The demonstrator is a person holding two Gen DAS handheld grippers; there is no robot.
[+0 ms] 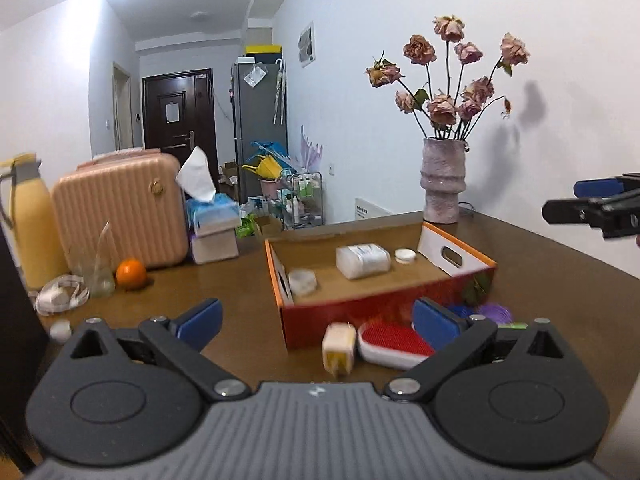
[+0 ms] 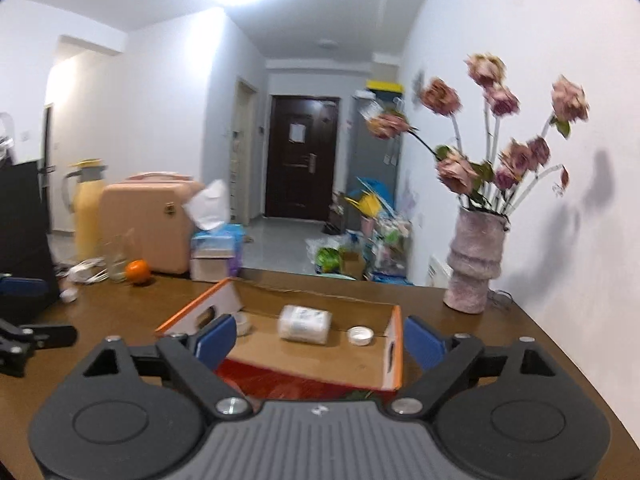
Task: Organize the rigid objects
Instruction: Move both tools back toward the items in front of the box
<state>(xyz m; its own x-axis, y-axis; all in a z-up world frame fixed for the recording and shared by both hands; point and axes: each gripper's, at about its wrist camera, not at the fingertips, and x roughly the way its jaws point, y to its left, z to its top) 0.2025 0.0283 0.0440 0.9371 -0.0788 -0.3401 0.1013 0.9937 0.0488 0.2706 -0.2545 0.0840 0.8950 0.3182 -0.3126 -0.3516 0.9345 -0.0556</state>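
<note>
An open cardboard box with orange rims sits on the brown table. It holds a white plastic bottle lying down, a small white lid and a round white jar. In front of the box lie a yellow-white charger plug, a red-and-white brush and a purple item. My left gripper is open and empty above the plug. My right gripper is open and empty above the box's near wall; the bottle and lid lie beyond it.
A pink vase of dried roses stands at the back right by the wall. On the left are an orange, a glass flask, a pink case, tissue boxes, a yellow jug and a white cable.
</note>
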